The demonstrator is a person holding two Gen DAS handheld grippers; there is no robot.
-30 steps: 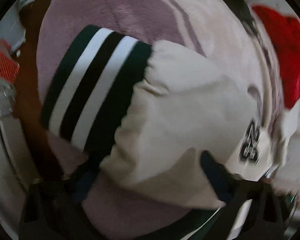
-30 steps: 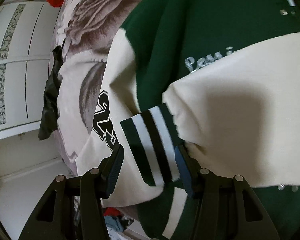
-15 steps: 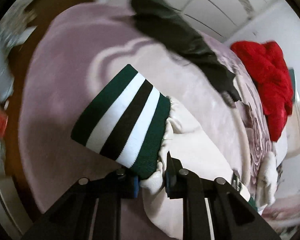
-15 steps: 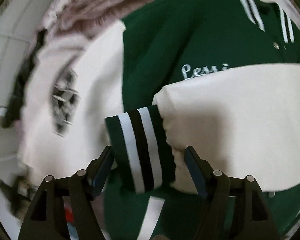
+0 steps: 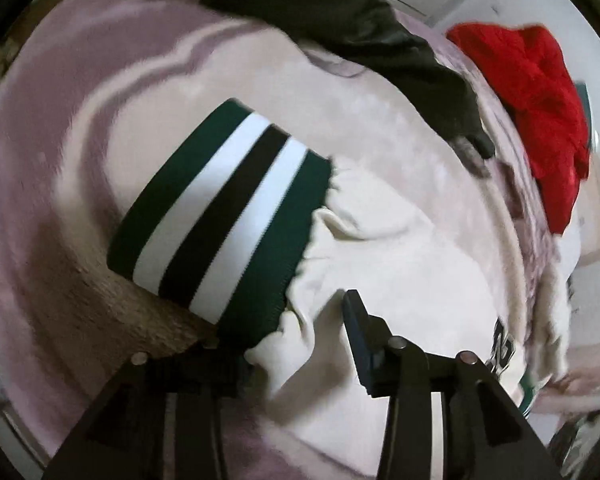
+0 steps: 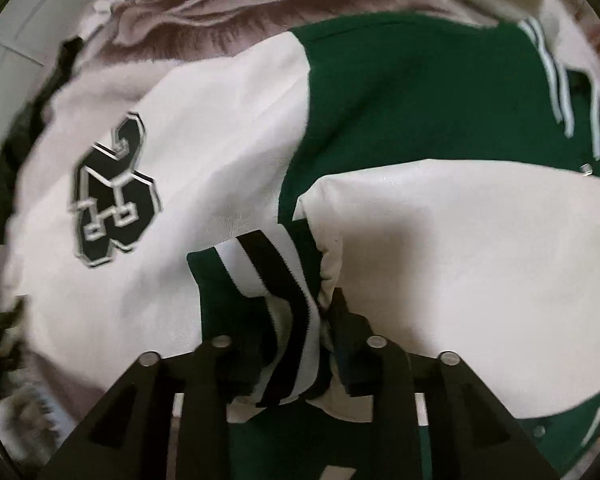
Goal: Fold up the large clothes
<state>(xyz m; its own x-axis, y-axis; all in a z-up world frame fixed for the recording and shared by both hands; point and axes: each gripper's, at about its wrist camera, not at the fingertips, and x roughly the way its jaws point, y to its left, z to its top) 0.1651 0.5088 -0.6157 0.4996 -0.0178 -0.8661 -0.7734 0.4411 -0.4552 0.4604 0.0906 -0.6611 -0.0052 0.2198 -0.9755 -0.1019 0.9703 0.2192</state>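
though unseen by right wrist, red garment (image 5: 536, 112) beyond left tool (image 5: 296, 344)

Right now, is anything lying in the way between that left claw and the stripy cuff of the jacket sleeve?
Nothing visible does. The left gripper, its jaws opening, already has the striped cuff and cream sleeve between them. The black garment and red garment lie farther off on the blanket, apart from the cuff.

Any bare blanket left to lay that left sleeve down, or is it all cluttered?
Free: pink blanket left of the striped cuff, below the black garment. Crowded: right side, where the red garment and cream sleeve lie.
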